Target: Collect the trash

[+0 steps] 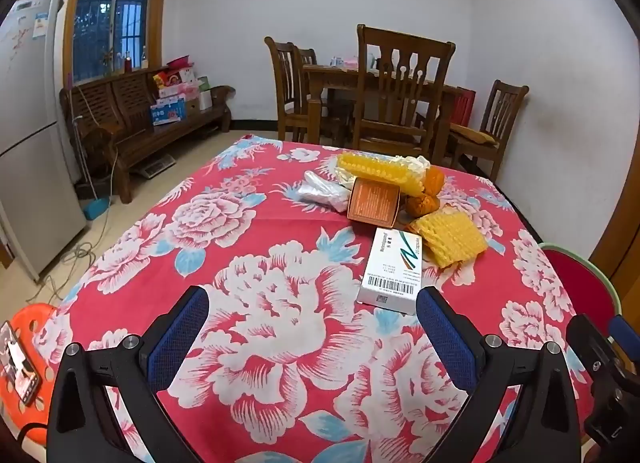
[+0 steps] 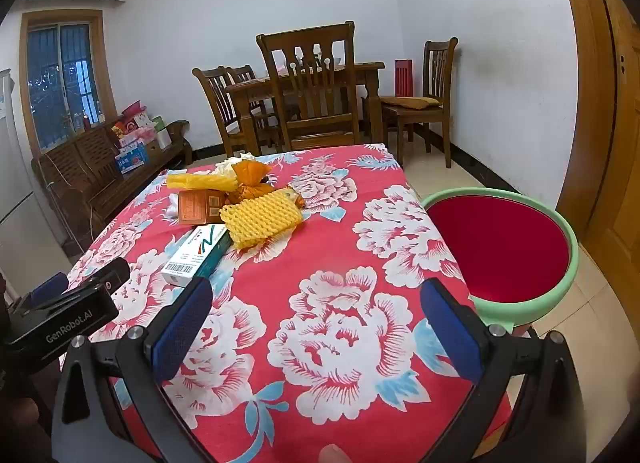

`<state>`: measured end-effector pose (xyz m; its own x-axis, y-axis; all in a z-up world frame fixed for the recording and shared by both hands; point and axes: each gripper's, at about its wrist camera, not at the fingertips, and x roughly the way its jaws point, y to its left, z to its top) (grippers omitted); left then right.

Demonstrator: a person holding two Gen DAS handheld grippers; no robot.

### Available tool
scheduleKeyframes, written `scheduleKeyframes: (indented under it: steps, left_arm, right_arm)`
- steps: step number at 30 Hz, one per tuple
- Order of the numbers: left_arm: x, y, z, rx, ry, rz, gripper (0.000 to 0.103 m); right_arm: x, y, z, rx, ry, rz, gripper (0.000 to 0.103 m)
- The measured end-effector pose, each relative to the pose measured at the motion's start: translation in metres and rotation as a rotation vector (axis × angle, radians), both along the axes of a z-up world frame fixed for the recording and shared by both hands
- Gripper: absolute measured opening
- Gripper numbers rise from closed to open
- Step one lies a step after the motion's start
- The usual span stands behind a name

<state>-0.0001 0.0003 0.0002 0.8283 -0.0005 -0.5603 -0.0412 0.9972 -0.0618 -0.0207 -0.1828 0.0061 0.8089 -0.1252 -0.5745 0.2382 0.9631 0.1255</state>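
Floral tablecloth point(image 1: 280, 223) | trash pile point(image 1: 392, 191), possibly wrappers | left tool point(image 1: 312, 339) agape, empty | right tool point(image 2: 316, 331) agape, empty

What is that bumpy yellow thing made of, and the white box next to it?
The bumpy yellow thing looks like soft foam netting, the kind wrapped around fruit: its surface is an open, puffy mesh with a matte look. The white box looks like thin printed cardboard: flat faces, sharp folded edges, a barcode and a slight sheen. I can't tell what's inside.
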Motion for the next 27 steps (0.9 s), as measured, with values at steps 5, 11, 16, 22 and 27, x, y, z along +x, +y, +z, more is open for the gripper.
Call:
scheduleKeyframes:
  steps: [5,11,16,22,27]
  left_arm:
    - [-0.0014,0.0019,0.0010,-0.002,-0.007,0.007,0.103]
    - [-0.0005,0.0026,-0.0021,-0.003,0.002,0.004,0.103]
    - [0.0000,0.0012,-0.0016,0.000,0.005,0.007,0.103]
    - [0.0001,0.0012,-0.0015,0.001,0.005,0.006,0.103]
    - [0.0000,0.0015,-0.0016,0.001,0.006,0.006,0.103]
  right_arm:
    - [0.0004,0.0004,-0.0007,-0.001,0.000,0.000,0.102]
    - [0.0006,0.0008,-0.0009,-0.004,0.002,0.000,0.102]
    - [0.0005,0.0008,-0.0009,-0.003,0.002,0.000,0.102]
    - [0.0009,0.0010,-0.0013,-0.003,0.004,-0.001,0.102]
    - [0.0013,0.0010,-0.0017,-0.003,0.006,0.001,0.102]
